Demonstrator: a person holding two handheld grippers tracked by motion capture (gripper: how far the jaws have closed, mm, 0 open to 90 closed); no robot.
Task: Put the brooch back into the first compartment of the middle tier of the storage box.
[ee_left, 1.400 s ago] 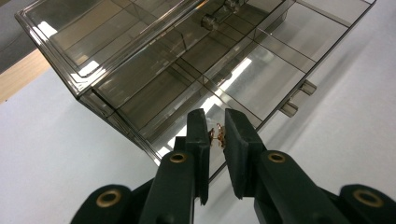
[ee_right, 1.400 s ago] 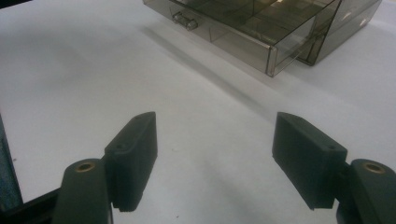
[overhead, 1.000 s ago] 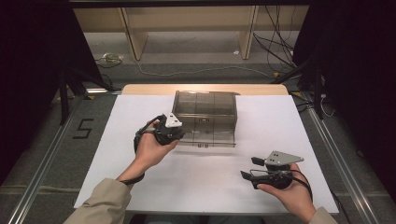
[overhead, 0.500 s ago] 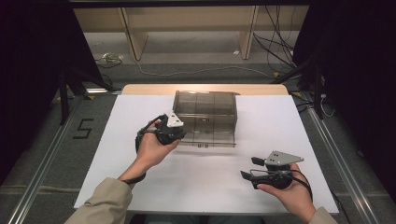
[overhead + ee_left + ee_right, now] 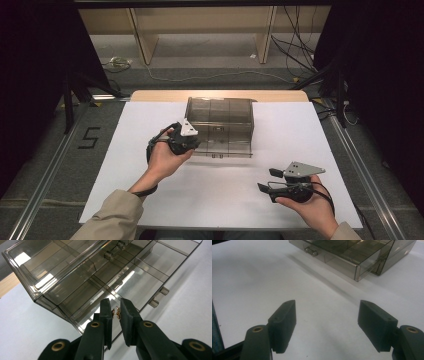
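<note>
A smoky clear plastic compartment box lies with its lid up in the middle of the white table. My left gripper hovers at the box's front left corner. In the left gripper view its jaws are nearly together, pinching a tiny gold-coloured metal piece above the box's divided compartments. My right gripper rests low near the table's front right, apart from the box. Its jaws stand wide open with nothing between them, facing the box's side.
The white table top has bare room all around the box. A wooden strip runs along its far edge. Metal rails flank the table, and cables lie on the floor beyond.
</note>
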